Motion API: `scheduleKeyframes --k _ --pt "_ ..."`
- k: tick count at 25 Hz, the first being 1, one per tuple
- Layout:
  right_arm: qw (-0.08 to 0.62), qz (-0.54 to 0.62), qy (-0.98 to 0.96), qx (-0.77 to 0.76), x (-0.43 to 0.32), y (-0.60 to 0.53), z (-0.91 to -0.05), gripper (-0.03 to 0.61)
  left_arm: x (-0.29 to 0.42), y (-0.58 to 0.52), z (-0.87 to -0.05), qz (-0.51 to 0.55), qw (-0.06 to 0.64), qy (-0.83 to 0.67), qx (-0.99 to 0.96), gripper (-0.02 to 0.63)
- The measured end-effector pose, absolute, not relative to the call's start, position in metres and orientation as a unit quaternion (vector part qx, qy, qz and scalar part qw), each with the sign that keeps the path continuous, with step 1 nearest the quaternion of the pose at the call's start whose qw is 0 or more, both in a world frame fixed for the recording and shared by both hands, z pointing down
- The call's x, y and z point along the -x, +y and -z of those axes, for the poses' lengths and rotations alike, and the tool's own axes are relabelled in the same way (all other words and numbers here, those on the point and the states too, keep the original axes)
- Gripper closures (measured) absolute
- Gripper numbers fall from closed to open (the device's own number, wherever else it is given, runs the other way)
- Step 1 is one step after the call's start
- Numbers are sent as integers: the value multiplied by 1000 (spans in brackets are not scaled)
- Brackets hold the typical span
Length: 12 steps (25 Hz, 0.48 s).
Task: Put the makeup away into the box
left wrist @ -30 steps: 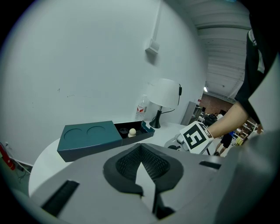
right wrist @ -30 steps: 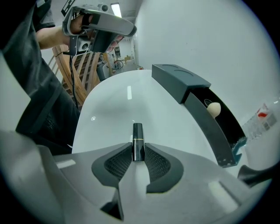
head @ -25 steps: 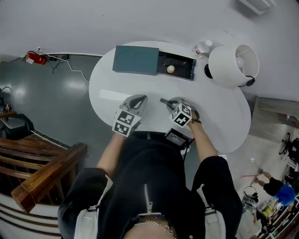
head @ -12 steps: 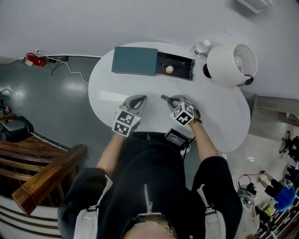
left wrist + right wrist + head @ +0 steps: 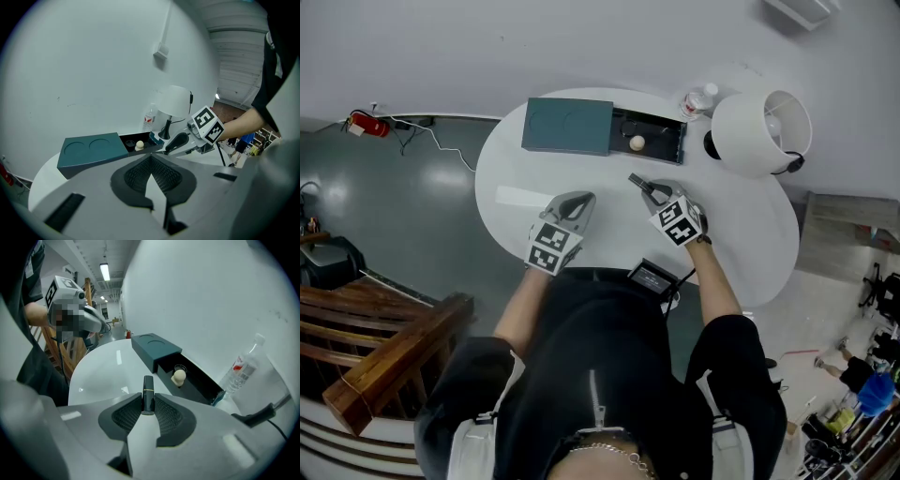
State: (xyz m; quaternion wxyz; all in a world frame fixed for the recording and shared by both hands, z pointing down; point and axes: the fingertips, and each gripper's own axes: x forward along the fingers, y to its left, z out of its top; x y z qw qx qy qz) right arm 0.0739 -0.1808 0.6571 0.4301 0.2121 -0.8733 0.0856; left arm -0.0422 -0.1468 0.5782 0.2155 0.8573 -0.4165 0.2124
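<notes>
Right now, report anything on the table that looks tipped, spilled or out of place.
Nothing stands out. The box is open with a sponge inside, the bottle and lamp stand upright beside it, and the right gripper clamps a lipstick. No spill shows on the table.

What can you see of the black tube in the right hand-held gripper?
The black tube is slim and glossy, plastic-looking, with a thin gold band round it. It is pinched at its near end between the ribbed pads of the right hand-held gripper, sticking out past them toward the open box. Nothing else touches it.
</notes>
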Motion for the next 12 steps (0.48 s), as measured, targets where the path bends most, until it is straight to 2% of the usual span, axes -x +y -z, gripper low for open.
scheduleKeyframes --k 5,12 --pt "399 -85 -880 -245 -78 -207 -636 494 39 -152 -578 -211 215 -415 -858 603" --pt "347 -143 -872 -315 -94 -247 -621 494 36 -159 -579 -211 216 -414 -859 603"
